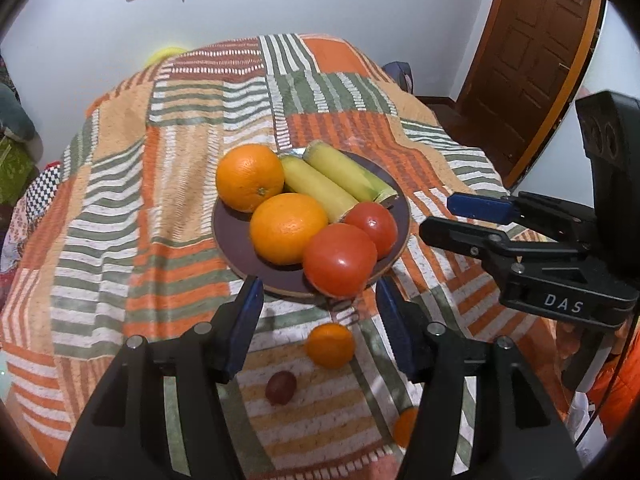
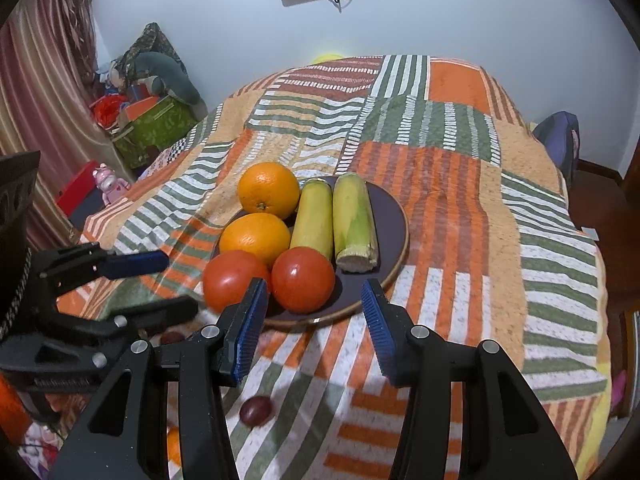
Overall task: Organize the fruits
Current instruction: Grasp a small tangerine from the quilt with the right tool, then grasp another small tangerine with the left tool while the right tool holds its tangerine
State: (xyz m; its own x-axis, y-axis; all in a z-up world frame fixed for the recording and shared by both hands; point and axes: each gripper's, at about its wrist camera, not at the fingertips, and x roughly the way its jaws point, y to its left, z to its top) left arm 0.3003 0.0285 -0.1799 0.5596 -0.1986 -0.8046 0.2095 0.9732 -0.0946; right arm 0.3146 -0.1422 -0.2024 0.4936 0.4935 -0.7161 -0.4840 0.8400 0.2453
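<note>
Patchwork cloth covered the worktop; both hand-held grippers (image 1: 318, 312) (image 2: 316, 312) gaped empty. Small mandarin (image 1: 330, 345) looked light, soft-skinned: pinch gently across its middle.

Plate front edge: your access is blocked by two tomatoes (image 1: 340, 258), one overhanging the plate (image 1: 240, 252) rim.
Plate right half: bare rim beyond the corn cobs (image 2: 354, 224) is open to you.
Near cloth: your path is obstructed by a small orange (image 1: 330, 345) and a grape (image 1: 281, 387).
Far cloth (image 2: 460, 80): unobstructed.
</note>
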